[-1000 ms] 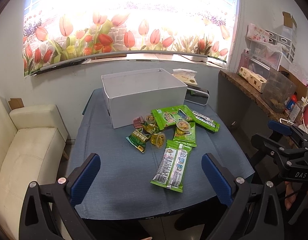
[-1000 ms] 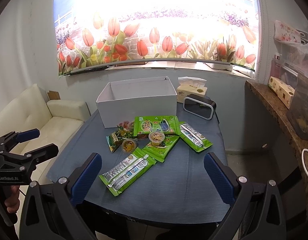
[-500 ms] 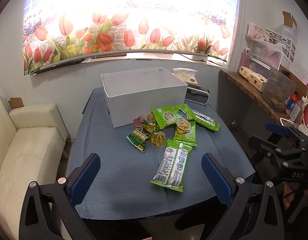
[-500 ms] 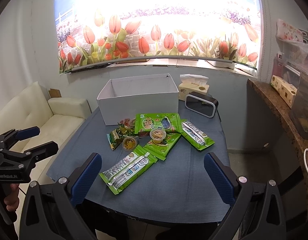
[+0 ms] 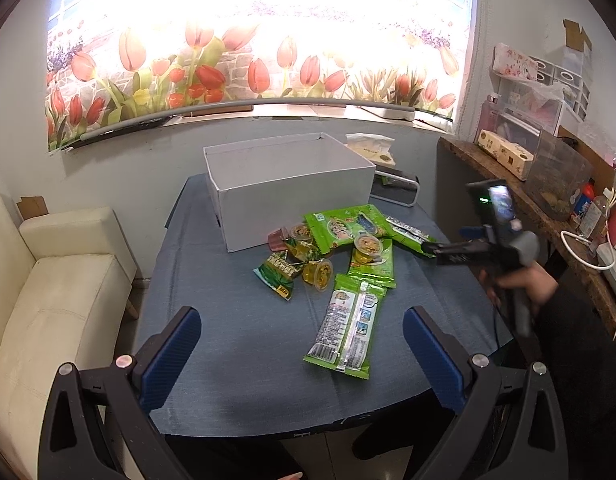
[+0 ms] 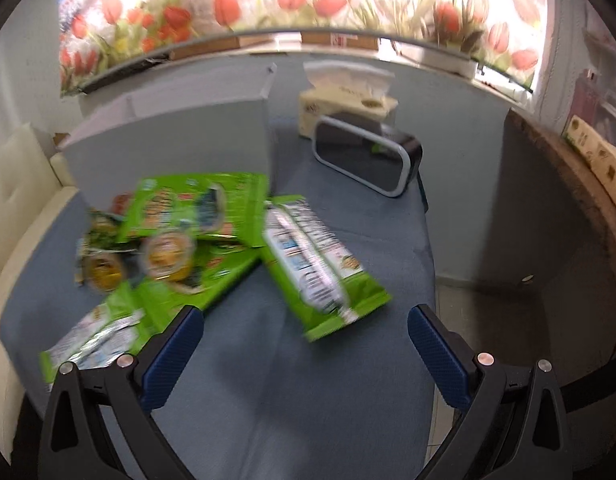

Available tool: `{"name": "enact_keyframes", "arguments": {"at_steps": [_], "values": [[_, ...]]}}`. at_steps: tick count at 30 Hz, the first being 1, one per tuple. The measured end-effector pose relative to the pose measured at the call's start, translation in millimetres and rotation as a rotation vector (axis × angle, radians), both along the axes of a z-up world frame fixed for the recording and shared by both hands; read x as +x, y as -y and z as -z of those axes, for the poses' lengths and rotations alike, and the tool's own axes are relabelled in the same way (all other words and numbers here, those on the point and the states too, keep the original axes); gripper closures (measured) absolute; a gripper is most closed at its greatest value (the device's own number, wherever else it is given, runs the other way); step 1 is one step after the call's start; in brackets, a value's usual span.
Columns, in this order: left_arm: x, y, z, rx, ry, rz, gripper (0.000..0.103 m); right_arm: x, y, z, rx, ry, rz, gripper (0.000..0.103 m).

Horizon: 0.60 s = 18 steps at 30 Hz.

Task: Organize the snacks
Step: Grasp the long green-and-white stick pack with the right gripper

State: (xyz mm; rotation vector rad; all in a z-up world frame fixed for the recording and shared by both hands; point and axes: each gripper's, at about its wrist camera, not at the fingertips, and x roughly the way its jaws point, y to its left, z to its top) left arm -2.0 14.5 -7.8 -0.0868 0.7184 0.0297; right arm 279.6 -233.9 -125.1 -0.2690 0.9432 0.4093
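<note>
The snack pile [image 5: 340, 248] lies mid-frame on the desk [image 5: 236, 344], before the white box [image 5: 288, 184]. The left claw [image 5: 302, 354] gapes empty at lower frame. The right claw [image 6: 306, 344], also spread and empty, sits just below a green packet [image 6: 320, 264].

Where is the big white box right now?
The white box sits at the far, wall end of the blue table, toward the left in both wrist views. The snack pile lies just in front of it.
</note>
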Motion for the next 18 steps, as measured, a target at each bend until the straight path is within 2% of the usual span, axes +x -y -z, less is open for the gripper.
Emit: {"name": "enact_keyframes", "arguments": {"at_steps": [6, 12, 14, 16, 18], "values": [[0.6, -3.4, 6.1, 0.028, -0.016, -0.017, 0.0, 49.9, -8.7, 31.1, 0.003, -0.089, -0.073, 0.0], [8.2, -8.4, 14.0, 0.028, -0.037, -0.039, 0.0, 73.2, -18.4, 45.4, -0.025, -0.185, -0.16, 0.0], [12.0, -9.1, 17.3, 0.028, -0.046, -0.044, 0.0, 73.4, -22.5, 48.4, -0.058, -0.181, -0.185, 0.012], [16.6, -9.3, 21.3, 0.028, -0.057, -0.046, 0.0, 70.5, -22.7, 45.3, -0.045, -0.162, -0.206, 0.025], [20.9, -10.0, 24.5, 0.027, -0.061, -0.044, 0.0, 67.0, -19.5, 44.1, -0.044, -0.173, -0.195, 0.026]]}}
